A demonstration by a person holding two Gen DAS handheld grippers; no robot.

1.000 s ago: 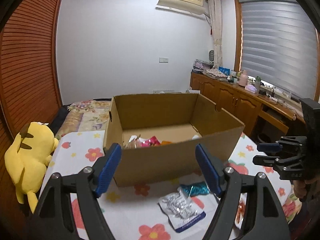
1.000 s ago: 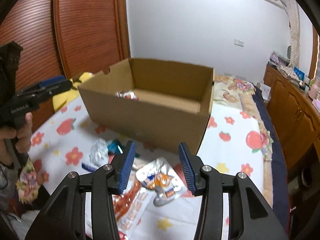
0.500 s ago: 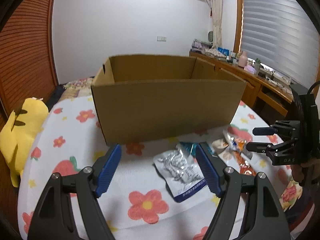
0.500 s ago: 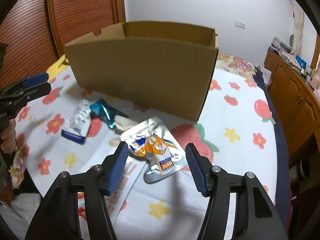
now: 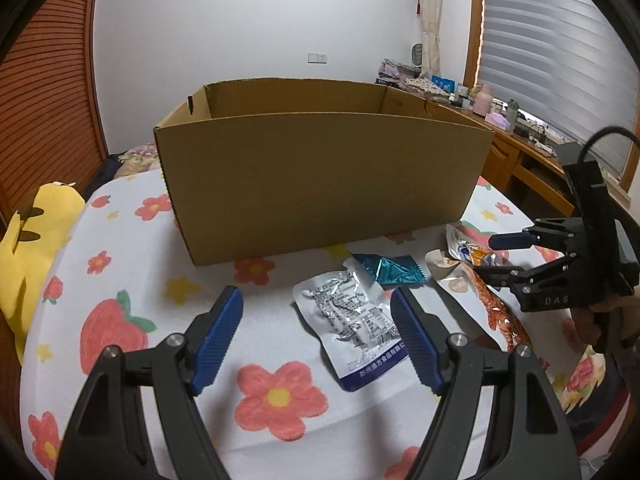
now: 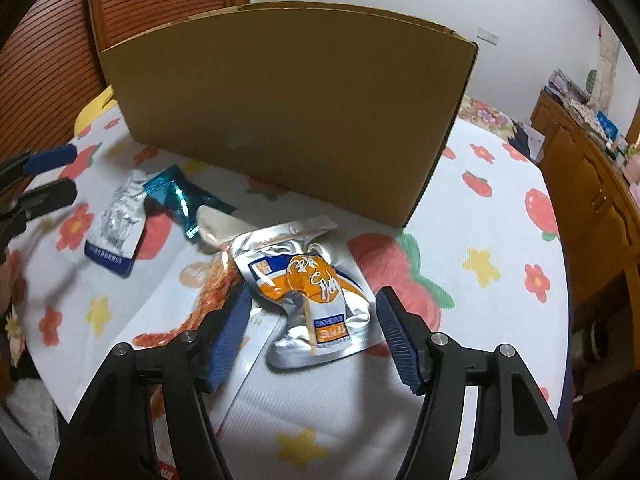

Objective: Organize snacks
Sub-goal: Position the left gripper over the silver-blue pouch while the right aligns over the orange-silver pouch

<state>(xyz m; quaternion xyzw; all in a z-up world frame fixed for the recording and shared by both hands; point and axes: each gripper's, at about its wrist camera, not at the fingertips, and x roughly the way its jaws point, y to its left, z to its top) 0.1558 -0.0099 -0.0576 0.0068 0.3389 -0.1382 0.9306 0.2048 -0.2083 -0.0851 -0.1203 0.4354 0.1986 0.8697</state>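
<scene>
Tongs over snacks, my view.
Right gripper (image 6: 312, 336) is opening, orange pouch (image 6: 310, 286) lying between jaws; left gripper (image 5: 318, 340) is hanging spread, silver pouch (image 5: 352, 328) lying just inside its right finger.

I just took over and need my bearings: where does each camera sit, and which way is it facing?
Left wrist: sits on the left tool, looks forward and down at the silver and blue foil pouch before the brown cardboard box; shows its blue pads, plus the right tool in a hand.
Right wrist: sits on the right tool, whose jaws are opening, angled down over the silver and orange foil pouch; left tool at the left edge.
Shared: box, both pouches, teal wrapper, flowered cloth.
</scene>
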